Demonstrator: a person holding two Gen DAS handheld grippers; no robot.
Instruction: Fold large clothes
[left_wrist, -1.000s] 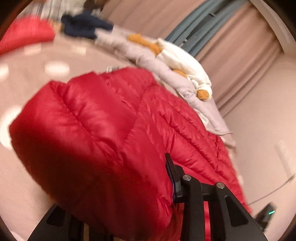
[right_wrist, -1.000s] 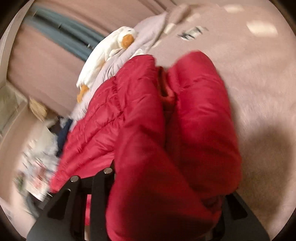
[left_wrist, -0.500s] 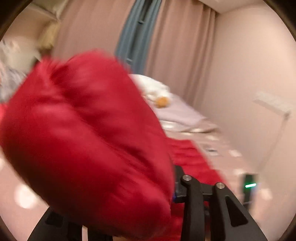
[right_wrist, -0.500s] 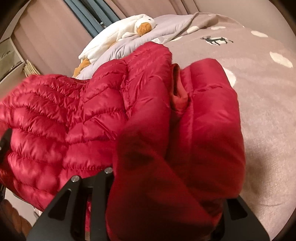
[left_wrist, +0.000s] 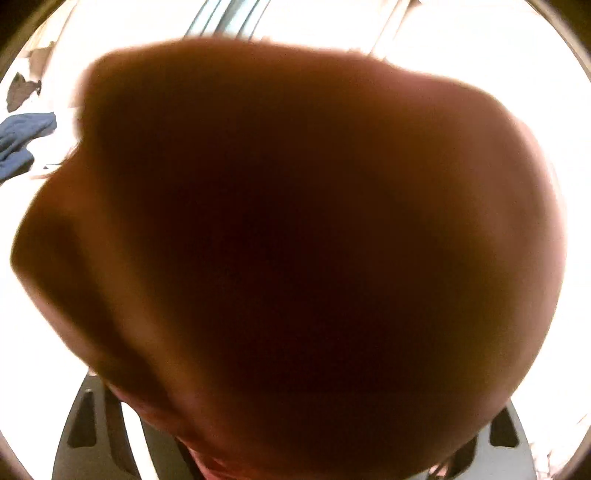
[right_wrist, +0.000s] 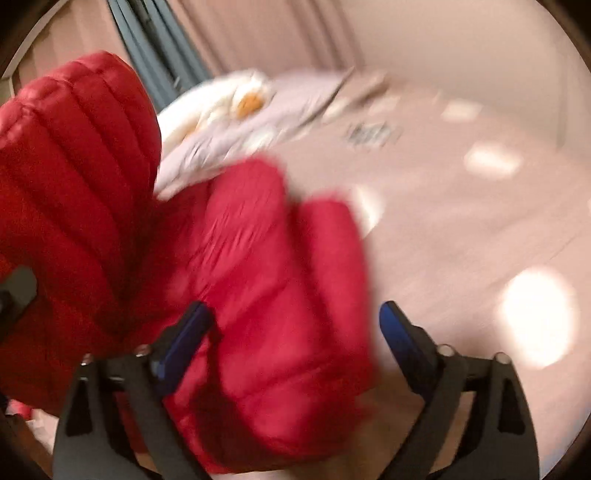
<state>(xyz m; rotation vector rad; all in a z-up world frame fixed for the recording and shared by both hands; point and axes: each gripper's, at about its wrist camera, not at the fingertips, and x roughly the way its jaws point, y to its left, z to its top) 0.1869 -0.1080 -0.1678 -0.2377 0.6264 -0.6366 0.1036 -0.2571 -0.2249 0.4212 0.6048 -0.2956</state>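
Red puffer jacket (right_wrist: 266, 295) between both grippers' opening jaws, unpinched, no readable writing, pink bedspread (right_wrist: 461, 221) beneath.

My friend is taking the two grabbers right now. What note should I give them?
Right gripper: fingers opening, no longer pressing; a fold of the red puffer jacket sits between them.
Left gripper: opening too; its camera is nearly covered by a dark, close bulge, most likely the same jacket, so contact cannot be judged.
Jacket: bunched in front of both grippers, above the pale spotted bedspread. A white plush toy lies on the bedding behind.
Done: jacket gathered and now being let go.
Left: check how it lands, then finish folding flat.
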